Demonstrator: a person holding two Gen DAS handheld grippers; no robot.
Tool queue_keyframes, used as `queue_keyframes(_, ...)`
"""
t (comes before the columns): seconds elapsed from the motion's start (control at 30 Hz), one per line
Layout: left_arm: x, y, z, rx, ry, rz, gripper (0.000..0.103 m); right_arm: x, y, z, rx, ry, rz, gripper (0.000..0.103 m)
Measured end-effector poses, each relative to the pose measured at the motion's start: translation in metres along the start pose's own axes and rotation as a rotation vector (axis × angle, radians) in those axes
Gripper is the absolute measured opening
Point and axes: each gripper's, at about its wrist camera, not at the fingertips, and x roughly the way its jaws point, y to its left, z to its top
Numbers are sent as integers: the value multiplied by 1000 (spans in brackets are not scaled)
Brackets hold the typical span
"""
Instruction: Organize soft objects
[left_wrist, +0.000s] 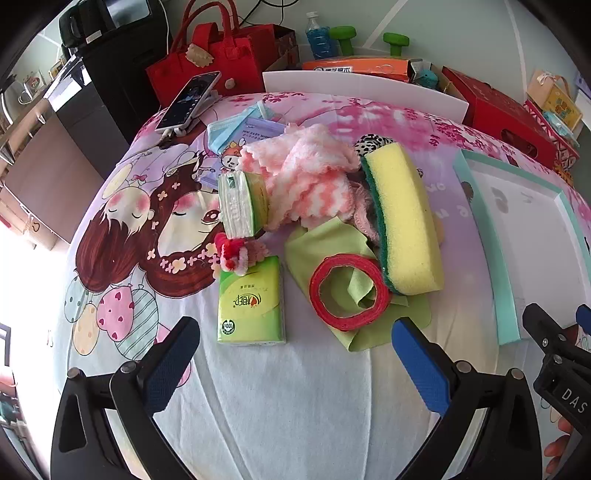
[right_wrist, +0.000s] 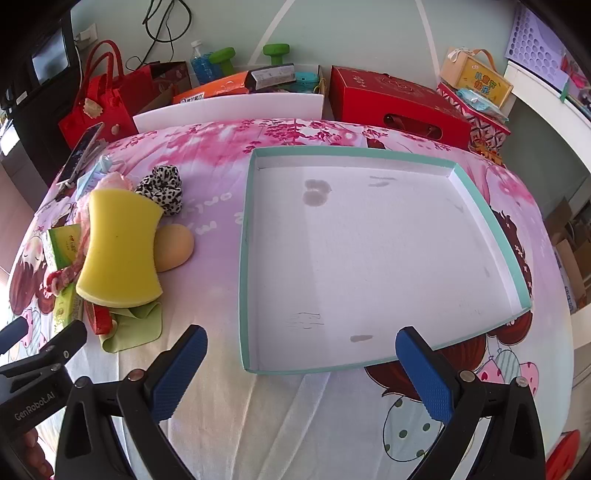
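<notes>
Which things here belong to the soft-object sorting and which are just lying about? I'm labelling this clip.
For the job: yellow sponge with green scrubbing pad, pink-and-white fluffy cloth, light green wiping cloth, red fabric ring, green tissue packet, empty teal-rimmed white box tray.

Lying about: smartphone, red felt handbag, green dumbbells.
</notes>
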Motion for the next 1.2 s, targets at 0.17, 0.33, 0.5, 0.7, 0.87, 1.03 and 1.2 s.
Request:
queue_keyframes(0.17, -1, 0, 1, 3, 1, -1, 103, 1, 0, -1, -4, 2, 1, 103)
queue_keyframes(0.33, -1, 1, 1, 2, 1, 0, 103, 1, 0, -1, -5, 3, 1, 103)
queue_keyframes(0.5, -1, 1, 0, 3, 2, 1, 103, 1, 0, -1, -6, 3, 1, 103)
queue_keyframes(0.7, -1, 1, 1, 3, 3, 4, 103, 1, 0, -1, -6, 4, 1, 103)
queue_keyframes(0.87, 0, 1, 1, 3, 5, 7, 103, 1, 0, -1, -6, 3, 2, 103)
queue_keyframes(1.03, -1, 0, 1, 4, 5, 7, 103, 1, 0, -1, -6, 3, 3, 103)
queue_keyframes(1.2, 0, 1, 1, 5, 6, 7, 103, 1, 0, -1, -5, 4, 3, 103)
